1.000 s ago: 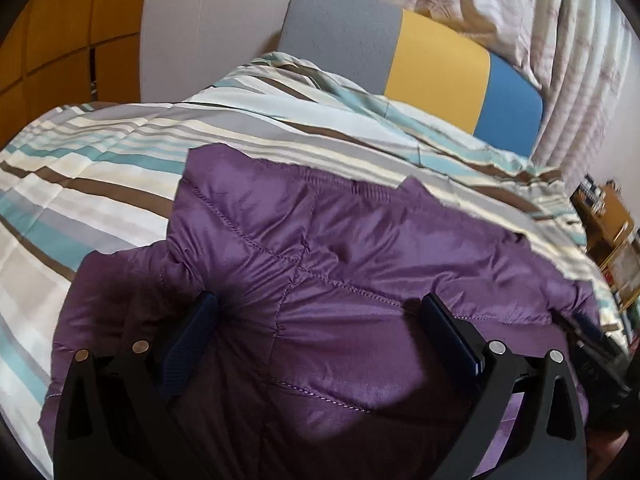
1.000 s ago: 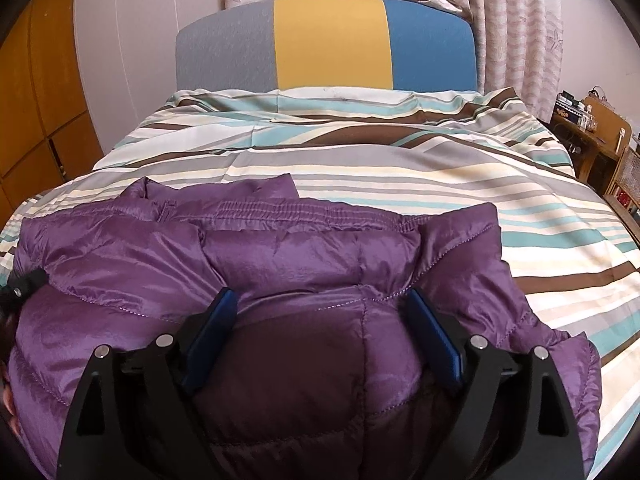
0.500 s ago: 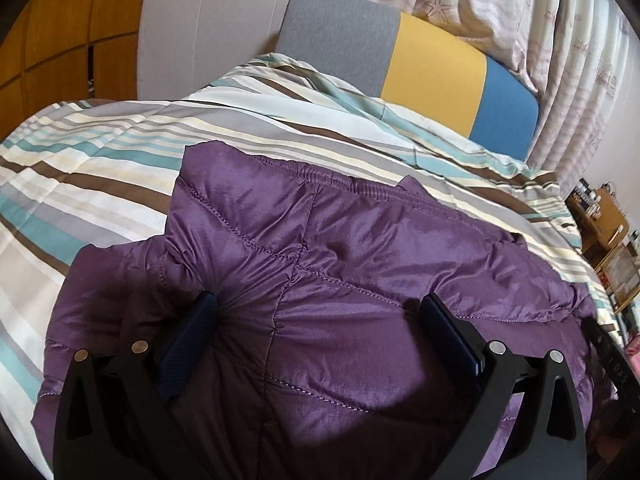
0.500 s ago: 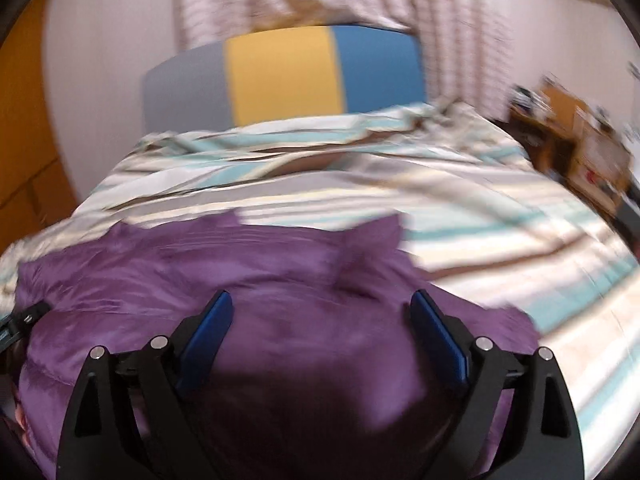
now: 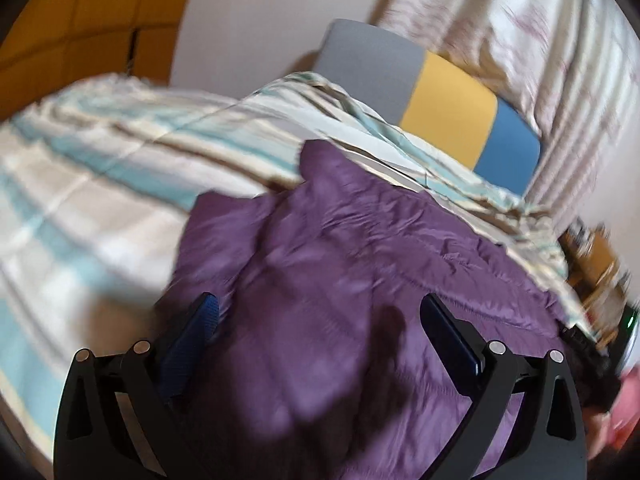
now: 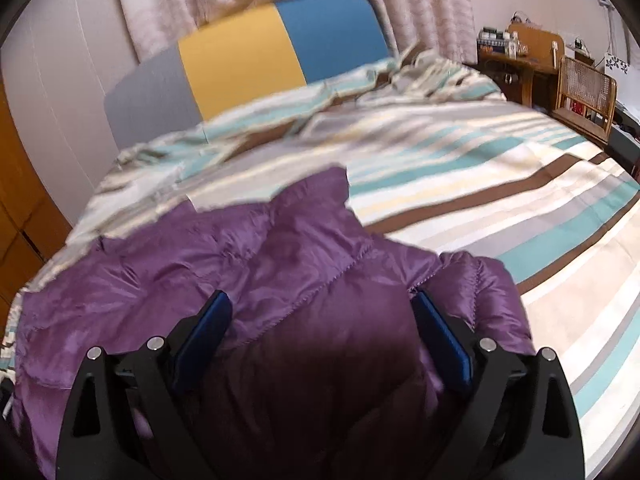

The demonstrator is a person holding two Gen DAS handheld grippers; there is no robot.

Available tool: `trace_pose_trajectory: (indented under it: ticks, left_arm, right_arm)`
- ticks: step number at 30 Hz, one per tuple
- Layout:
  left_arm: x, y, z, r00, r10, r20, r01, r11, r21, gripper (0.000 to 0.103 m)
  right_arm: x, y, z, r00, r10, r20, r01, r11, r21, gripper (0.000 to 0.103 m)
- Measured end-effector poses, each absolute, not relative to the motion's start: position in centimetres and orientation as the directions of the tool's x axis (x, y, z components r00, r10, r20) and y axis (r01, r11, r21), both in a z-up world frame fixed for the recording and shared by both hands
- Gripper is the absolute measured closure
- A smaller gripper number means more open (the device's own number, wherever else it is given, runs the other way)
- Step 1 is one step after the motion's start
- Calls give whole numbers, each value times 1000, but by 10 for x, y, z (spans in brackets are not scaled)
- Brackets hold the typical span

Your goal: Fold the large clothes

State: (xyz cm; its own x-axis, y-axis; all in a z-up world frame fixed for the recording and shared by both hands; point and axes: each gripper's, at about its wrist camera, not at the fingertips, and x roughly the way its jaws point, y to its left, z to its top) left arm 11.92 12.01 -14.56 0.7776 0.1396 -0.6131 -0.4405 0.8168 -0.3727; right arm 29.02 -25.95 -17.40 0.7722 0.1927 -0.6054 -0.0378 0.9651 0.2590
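Observation:
A purple quilted puffer jacket lies bunched on a striped bed; it also shows in the right wrist view. My left gripper is open, its blue-padded jaws wide apart just above the jacket's near part. My right gripper is open too, jaws spread over the jacket's right side, with a puffed fold beside the right pad. Neither gripper holds cloth. The jacket's near edge is hidden under the grippers.
The bed has a teal, brown and cream striped cover and a grey, yellow and blue headboard. Curtains hang behind it. A wooden desk and chair stand at the right. Orange cabinets are at the left.
Both views have swung: the left now points more to the right over the jacket, the right more to the left. The jacket looks more bunched up. Both grippers stay open.

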Motion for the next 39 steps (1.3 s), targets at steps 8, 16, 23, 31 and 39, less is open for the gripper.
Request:
trace_pose_trajectory:
  ticks: [8, 16, 23, 31, 39]
  left_arm:
    - [72, 113, -153, 796, 84, -600, -418, 792, -445, 3]
    - [54, 107, -171, 789, 5, -615, -409, 751, -519, 3]
    - [42, 110, -170, 818, -58, -572, -382, 689, -616, 3]
    - [37, 100, -167, 834, -88, -545, -356, 669, -653, 3]
    - [56, 91, -167, 845, -83, -528, -358, 647, -674, 3]
  right_arm:
    - [242, -265, -154, 801, 253, -543, -104, 951, 289, 29]
    - [182, -241, -141, 746, 430, -509, -333, 902, 274, 66]
    - [140, -199, -140, 681, 522, -513, -513, 840, 174, 83]
    - [151, -153, -184, 610, 474, -635, -557, 826, 82, 90]
    - [159, -157, -192, 587, 492, -643, -547, 826, 133, 91]
